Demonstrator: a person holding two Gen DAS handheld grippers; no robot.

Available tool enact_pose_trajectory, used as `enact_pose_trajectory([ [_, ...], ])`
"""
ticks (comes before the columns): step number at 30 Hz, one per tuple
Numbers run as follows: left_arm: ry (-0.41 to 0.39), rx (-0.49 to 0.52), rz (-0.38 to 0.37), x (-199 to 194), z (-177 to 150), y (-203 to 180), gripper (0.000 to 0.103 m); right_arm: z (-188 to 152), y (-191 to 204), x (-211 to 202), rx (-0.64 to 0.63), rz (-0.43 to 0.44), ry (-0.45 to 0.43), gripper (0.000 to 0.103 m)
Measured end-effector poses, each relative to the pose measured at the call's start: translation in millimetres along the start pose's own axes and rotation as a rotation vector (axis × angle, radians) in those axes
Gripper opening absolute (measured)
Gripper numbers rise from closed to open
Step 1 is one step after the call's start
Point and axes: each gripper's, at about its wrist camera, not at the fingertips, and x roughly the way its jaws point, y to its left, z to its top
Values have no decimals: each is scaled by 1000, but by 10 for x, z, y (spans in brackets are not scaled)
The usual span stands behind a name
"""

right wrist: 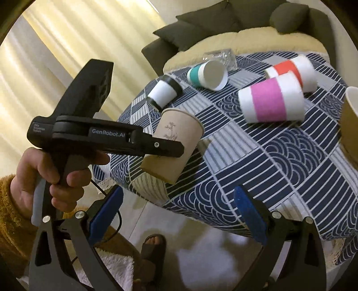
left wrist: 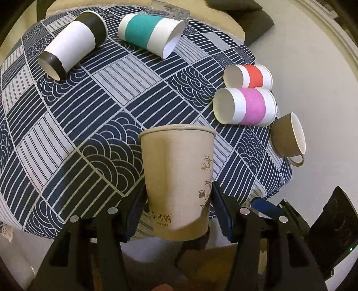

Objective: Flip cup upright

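My left gripper is shut on a tan paper cup with bamboo print, held rim-up above the near edge of the patterned table. In the right wrist view the same cup is tilted, clamped by the left gripper, off the table's left corner. My right gripper is open and empty, below the table's near edge.
Several cups lie on their sides: black-and-white, teal, red, pink, and a brown mug at the table's right edge. A clear glass lies at the back. A sofa stands behind.
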Motion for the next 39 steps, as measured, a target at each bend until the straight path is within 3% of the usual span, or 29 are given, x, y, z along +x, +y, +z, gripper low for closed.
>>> enact_pose_trajectory([
  [5,0,7,19,40,-35,18,58,0,31,34,-7,-1,1,98],
  [8,-18,-6,50,42,-34,47,75,-5,20,51,-3,-9,7,98],
  [9,-22,-9,41,43,-31,56,76,-2,19,61,-3,-11,9,98],
  [19,-74,-15,-8,-225,-50,134,77,-8,-49,65,48,18,28,98],
  [25,-180,-48,-94,-591,-284,271,77,54,-174,36,138,32,34,98],
  [31,-230,-97,-230,-741,-624,491,77,193,-139,66,178,40,55,98],
  [35,-262,-107,-302,-748,-836,609,77,338,-19,143,168,1,77,98],
  [39,-279,-111,-337,-700,-1001,735,77,519,85,320,170,-65,160,98],
])
